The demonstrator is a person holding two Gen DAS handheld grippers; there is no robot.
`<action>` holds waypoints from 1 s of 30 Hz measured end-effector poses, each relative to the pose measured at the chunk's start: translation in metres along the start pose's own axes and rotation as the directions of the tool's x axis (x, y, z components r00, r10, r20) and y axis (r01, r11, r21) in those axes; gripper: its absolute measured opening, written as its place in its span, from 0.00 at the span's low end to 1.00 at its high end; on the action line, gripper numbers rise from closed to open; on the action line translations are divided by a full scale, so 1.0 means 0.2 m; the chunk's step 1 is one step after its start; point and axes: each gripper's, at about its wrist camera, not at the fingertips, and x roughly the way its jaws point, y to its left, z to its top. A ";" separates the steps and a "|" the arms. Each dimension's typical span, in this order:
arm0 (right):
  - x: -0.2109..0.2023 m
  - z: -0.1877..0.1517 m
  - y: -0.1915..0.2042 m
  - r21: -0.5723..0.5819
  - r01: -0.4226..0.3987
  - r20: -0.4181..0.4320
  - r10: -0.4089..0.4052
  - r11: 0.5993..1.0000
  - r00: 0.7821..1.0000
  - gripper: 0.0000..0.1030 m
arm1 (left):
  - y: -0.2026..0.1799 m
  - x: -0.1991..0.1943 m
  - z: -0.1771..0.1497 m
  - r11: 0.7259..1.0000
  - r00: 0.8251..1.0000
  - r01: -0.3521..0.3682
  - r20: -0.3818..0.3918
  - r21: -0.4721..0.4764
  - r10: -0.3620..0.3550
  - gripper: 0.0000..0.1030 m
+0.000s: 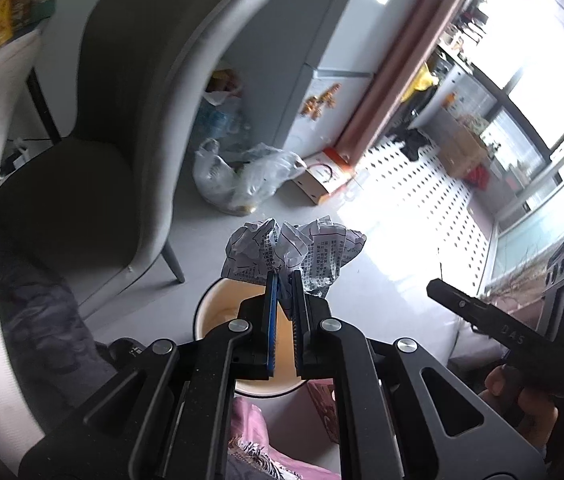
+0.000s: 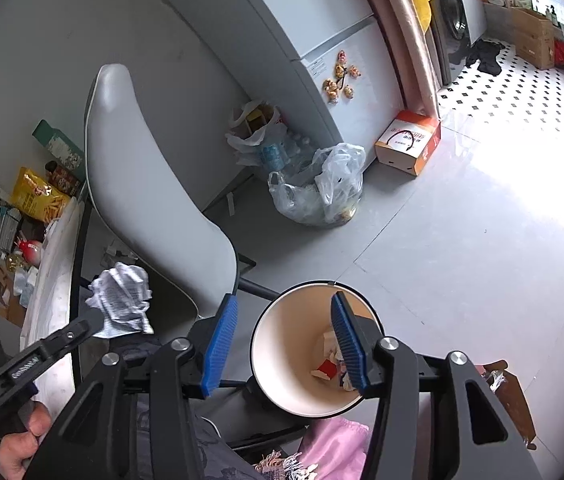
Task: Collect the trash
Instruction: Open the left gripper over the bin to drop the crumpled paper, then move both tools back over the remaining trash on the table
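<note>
The left gripper (image 1: 285, 280) pinches a crumpled printed paper (image 1: 293, 252) between its blue pads, above the rim of a round cream bin (image 2: 266, 344). The right gripper (image 2: 282, 340) has its fingers spread, empty, over the bin, which holds a few scraps. Beyond stand a grey chair (image 2: 142, 184), a clear plastic bag (image 2: 321, 188) and a white fridge (image 2: 301, 40).

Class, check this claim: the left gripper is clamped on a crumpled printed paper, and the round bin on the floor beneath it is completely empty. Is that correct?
Not quite. The left gripper does clamp the crumpled printed paper, but the round bin is not empty: the right wrist view shows scraps already lying at its bottom.
</note>
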 end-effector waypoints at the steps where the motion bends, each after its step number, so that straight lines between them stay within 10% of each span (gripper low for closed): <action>1: 0.00 0.00 0.00 0.001 0.003 0.004 -0.003 1.000 1.000 0.52 | -0.02 0.02 0.00 1.000 1.000 -0.004 -0.004 0.010 0.004 0.07; 4: -0.02 0.00 -0.02 0.008 0.006 0.013 -0.006 1.000 1.000 0.53 | -0.05 0.07 0.01 1.000 1.000 0.004 -0.020 0.014 -0.004 0.09; 8: -0.04 0.00 -0.05 0.027 -0.001 0.029 0.000 1.000 1.000 0.69 | -0.04 0.09 0.01 1.000 0.999 0.031 -0.012 0.001 -0.031 0.65; 30: -0.16 0.01 0.33 -0.101 -0.069 0.106 0.080 0.992 0.991 0.93 | 0.19 -0.38 0.02 0.994 0.980 -0.086 0.172 -0.060 0.096 0.94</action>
